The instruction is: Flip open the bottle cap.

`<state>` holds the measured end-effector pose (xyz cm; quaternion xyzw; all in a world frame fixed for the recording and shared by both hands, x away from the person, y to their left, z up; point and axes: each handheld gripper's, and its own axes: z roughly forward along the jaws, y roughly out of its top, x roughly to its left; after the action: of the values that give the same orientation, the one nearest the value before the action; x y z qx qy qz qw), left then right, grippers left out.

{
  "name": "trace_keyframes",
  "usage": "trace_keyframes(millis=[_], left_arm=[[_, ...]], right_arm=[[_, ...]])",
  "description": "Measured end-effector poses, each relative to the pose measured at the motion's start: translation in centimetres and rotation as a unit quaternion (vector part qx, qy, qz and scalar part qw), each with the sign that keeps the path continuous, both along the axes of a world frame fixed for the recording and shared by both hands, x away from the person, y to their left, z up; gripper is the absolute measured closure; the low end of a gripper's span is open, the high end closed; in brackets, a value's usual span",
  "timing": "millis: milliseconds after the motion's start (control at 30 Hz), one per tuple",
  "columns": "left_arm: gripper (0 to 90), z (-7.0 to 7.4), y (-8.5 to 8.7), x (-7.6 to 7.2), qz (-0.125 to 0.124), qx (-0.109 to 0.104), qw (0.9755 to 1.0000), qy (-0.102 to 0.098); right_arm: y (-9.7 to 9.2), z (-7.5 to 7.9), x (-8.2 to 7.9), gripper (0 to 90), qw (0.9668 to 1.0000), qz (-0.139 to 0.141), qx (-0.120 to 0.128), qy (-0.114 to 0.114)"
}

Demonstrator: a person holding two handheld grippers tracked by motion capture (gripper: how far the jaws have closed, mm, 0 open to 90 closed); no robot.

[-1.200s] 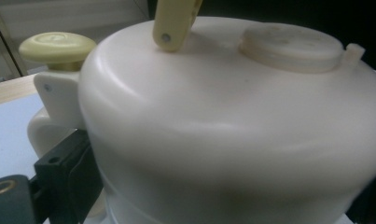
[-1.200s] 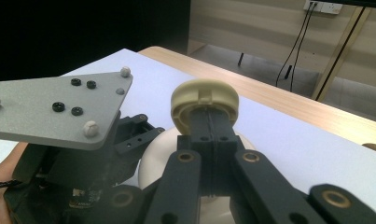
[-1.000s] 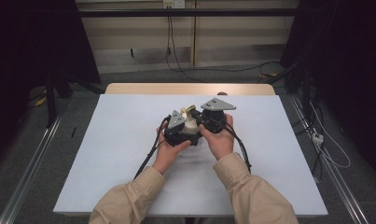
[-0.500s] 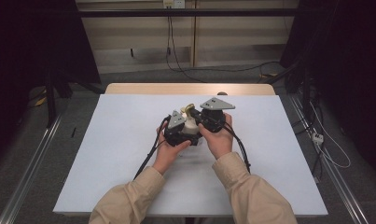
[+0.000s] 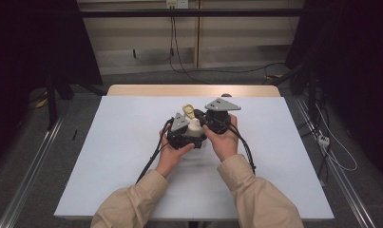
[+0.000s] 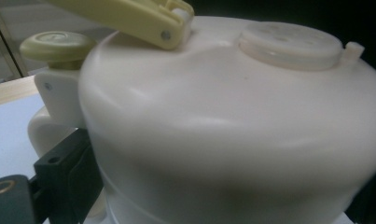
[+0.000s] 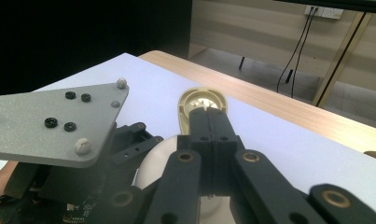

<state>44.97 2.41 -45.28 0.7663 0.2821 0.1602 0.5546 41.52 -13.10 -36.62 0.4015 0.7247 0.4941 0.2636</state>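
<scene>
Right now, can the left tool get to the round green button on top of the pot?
Probably not: the left tool is busy gripping the cream pot, its jaws on either side. The button sits uncovered beside the raised yellow lid flap, so the way itself looks free.

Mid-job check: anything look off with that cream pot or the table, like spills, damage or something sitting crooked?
Nothing spilled or broken that I can see. The one oddity: the yellowish lid flap of the cream pot stands raised, with the right gripper shut against it, while the left gripper holds the body. The white table looks clean.
</scene>
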Motion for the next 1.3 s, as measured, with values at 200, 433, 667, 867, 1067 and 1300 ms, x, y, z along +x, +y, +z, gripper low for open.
trace_keyframes(millis=[200, 433, 667, 867, 1067, 1300], left_arm=[[4.2, -0.2, -0.1, 0.0, 0.000, 0.006, 1.0000, 0.003], [4.1, -0.4, 0.4, -0.5, -0.006, 0.043, 0.9990, 0.006], [5.2, 0.9, 2.3, -1.6, -0.014, 0.063, 0.9979, 0.002], [5.2, 1.6, 4.9, -2.6, 0.000, 0.047, 0.9989, 0.007], [5.3, 2.3, 6.8, -3.8, 0.004, 0.037, 0.9993, 0.007], [5.8, 3.2, 8.8, -5.0, 0.010, 0.024, 0.9997, 0.002]], right_arm=[[-0.2, 0.2, -0.5, 80.1, 0.9999, 0.000, -0.007, -0.008], [-1.0, -0.1, -1.7, 56.2, 0.9999, 0.009, -0.001, -0.014], [-3.0, -1.1, -3.2, 29.0, 0.9997, 0.016, 0.019, -0.003], [-4.8, -2.0, -4.6, 18.7, 0.9995, 0.016, 0.028, 0.001], [-6.1, -2.9, -5.9, 16.4, 0.9994, 0.012, 0.032, 0.000], [-7.3, -4.2, -7.3, 15.3, 0.9994, 0.007, 0.033, 0.003]])
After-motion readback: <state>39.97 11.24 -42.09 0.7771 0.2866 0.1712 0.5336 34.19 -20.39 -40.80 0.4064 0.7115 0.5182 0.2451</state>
